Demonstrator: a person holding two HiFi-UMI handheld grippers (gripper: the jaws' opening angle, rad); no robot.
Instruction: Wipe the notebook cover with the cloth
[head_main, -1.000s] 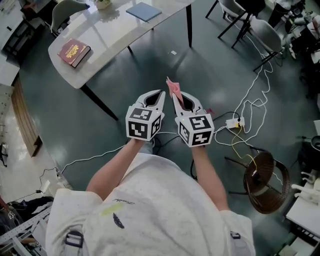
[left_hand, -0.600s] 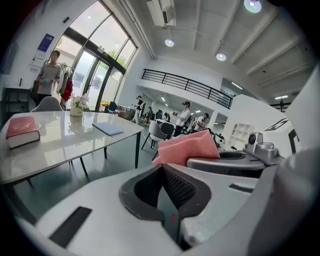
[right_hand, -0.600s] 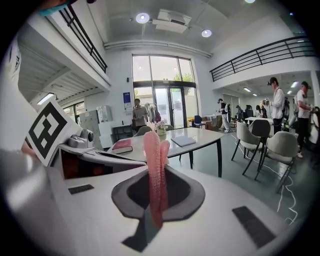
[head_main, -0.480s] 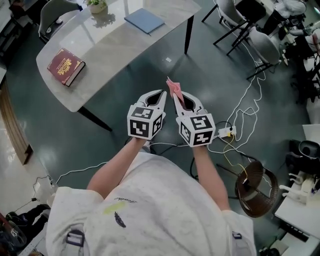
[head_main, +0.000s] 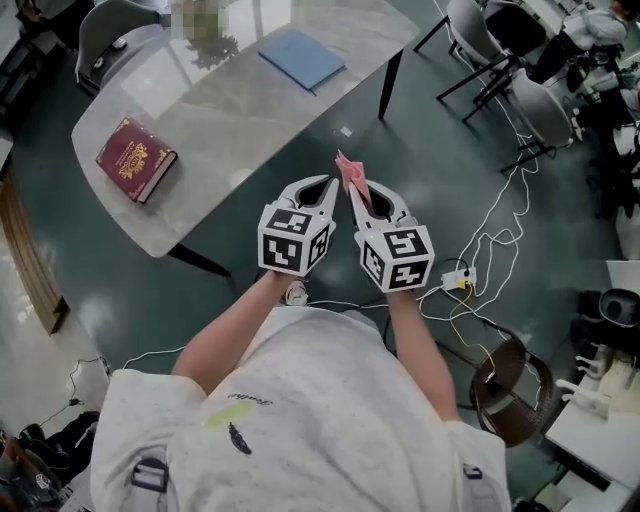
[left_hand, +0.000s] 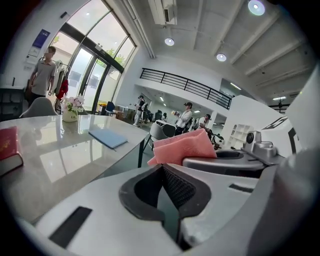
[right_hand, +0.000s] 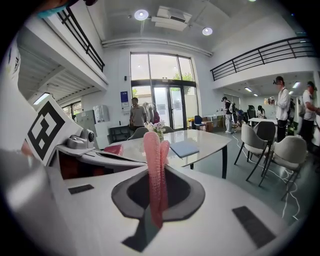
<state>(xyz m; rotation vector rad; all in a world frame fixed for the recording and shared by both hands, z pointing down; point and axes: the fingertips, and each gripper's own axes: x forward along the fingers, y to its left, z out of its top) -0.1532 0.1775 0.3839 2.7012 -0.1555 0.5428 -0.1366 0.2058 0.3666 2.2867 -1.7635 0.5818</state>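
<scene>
The blue notebook (head_main: 302, 57) lies flat on the table (head_main: 230, 130), near its far edge. It looks thin and light, so I think it can slide on the smooth top while you wipe it. You may need to press it down near one corner. The pink cloth (head_main: 349, 172) is soft and limp. Your right gripper (head_main: 351, 190) is clamped on its fold, off the table's near side. Your left gripper (head_main: 326, 188) has its jaws together on nothing. A red book (head_main: 137, 159) lies at the table's left end.

Pink is shown on the cloth (head_main: 349, 172), blue on the notebook (head_main: 303, 58), gold-patterned dark red on the book (head_main: 136, 160).
</scene>
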